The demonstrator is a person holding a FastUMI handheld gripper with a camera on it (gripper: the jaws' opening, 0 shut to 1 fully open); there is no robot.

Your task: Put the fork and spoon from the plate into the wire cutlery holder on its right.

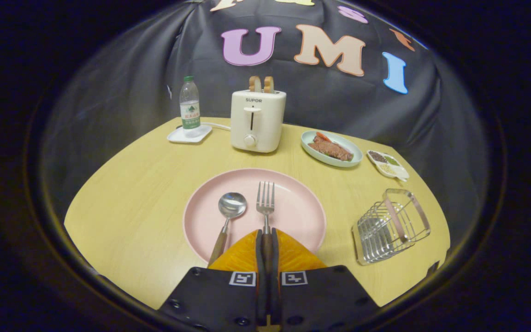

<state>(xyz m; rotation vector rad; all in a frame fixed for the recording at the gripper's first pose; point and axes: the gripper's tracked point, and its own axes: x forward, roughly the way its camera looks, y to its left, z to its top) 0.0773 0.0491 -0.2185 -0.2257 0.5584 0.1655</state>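
Your gripper (267, 249) sits low in the centre of the frame, its 2 fingers (259, 258) pressed together on the wooden handle of the fork (265, 203), so you are grasping it. The fork lies on the pink plate (302, 216), tines pointing away from you toward the middle of the frame, its handle running back between the fingers.

Just left of the fork, the spoon (228, 214) rests on the same plate, bowl up toward the centre and its wooden handle angled down and to the left, apart from the fingers.

The wire cutlery holder (391, 226) stands at the lower right of the frame, on the wooden table (132, 203), well apart from the plate's right rim.

Farther back, in the upper middle of the frame, you see a white toaster (257, 121) with 2 slices of bread (261, 84) sticking out of its top. To its left, a water bottle (190, 107) stands on a small white tray (189, 134). To the toaster's right lies an oval dish of meat (331, 148), and beyond that, nearer the right edge, a small divided dish of seasonings (387, 164).
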